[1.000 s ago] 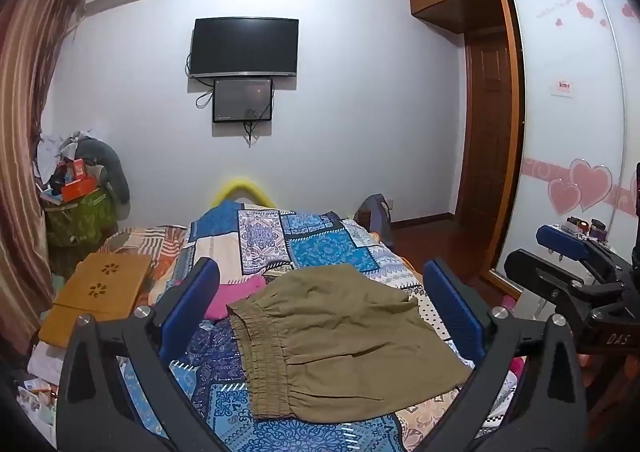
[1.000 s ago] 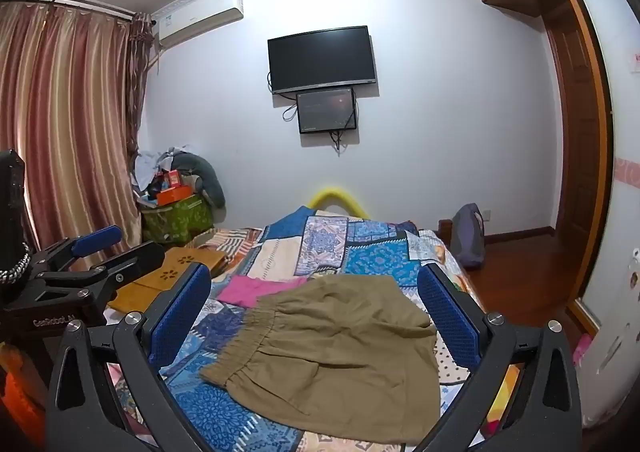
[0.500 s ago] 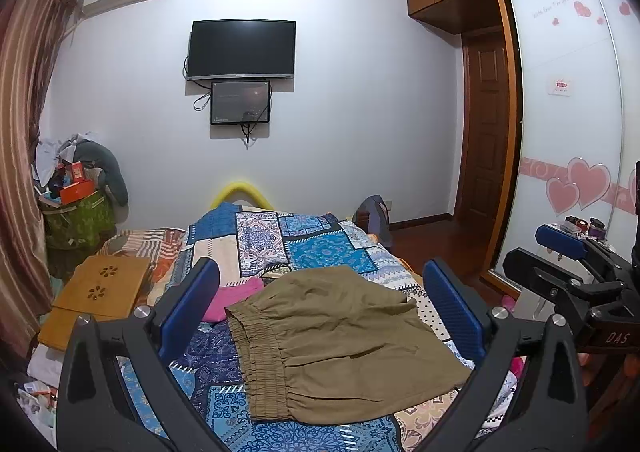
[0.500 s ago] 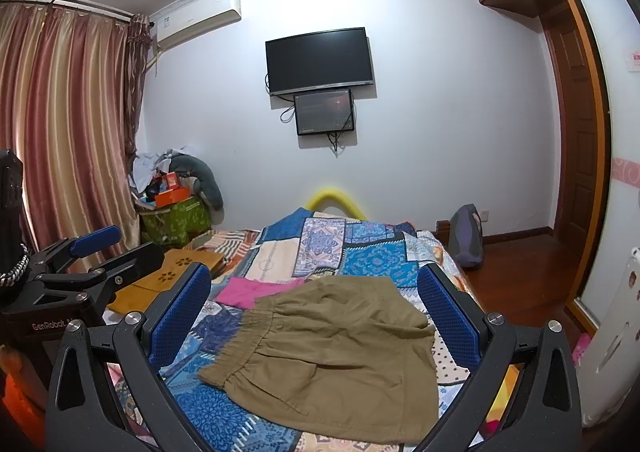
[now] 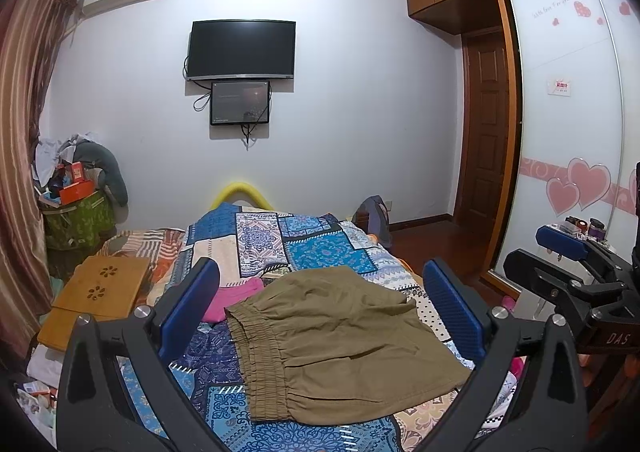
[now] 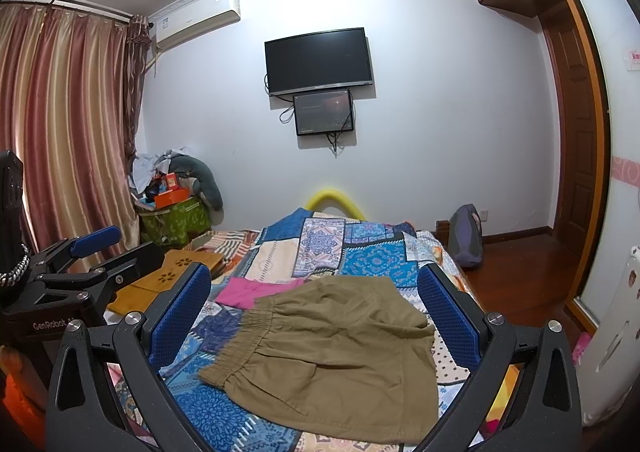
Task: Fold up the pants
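On the bed (image 5: 312, 252), covered by a patchwork quilt, olive pants (image 5: 344, 344) are lying flat, a pink garment (image 5: 236, 298) touching their far edge; a wooden lap desk (image 5: 96, 296) is resting beside. Only the right wrist view is showing the full striped curtain (image 6: 60, 132); only the left is showing the heart-patterned wardrobe door (image 5: 576, 172). Both the left hand-held gripper (image 5: 320, 308) and right hand-held gripper (image 6: 316, 308) are hovering above the pants, jaws spread wide, holding nothing.
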### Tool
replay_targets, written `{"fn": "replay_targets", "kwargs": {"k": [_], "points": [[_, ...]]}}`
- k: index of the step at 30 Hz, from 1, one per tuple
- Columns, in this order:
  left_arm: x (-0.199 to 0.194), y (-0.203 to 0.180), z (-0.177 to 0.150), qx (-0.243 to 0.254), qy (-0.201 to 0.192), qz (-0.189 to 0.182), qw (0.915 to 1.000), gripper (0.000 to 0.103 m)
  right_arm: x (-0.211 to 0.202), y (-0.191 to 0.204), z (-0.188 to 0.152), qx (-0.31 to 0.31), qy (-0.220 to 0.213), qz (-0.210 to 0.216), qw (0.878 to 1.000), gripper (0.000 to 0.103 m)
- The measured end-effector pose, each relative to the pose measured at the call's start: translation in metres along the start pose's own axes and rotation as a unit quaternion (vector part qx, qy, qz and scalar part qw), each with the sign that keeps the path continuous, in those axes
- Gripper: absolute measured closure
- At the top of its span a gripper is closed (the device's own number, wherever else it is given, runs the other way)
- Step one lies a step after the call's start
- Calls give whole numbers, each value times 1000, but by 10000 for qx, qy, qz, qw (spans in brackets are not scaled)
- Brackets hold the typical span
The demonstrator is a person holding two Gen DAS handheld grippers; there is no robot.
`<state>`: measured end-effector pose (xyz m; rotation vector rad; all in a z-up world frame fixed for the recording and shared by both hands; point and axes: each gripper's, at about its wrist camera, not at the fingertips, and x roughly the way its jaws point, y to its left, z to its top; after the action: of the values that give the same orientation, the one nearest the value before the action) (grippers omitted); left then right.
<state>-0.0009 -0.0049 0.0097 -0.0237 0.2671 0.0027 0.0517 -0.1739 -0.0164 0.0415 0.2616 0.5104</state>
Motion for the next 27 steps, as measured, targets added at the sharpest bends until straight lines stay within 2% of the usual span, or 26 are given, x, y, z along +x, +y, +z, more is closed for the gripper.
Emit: {"fn": "replay_targets", "kwargs": {"k": [27], "points": [[2, 1, -4, -27, -23, -27, 10000, 0, -2, 0, 0, 5, -9, 6, 10000, 0]]}}
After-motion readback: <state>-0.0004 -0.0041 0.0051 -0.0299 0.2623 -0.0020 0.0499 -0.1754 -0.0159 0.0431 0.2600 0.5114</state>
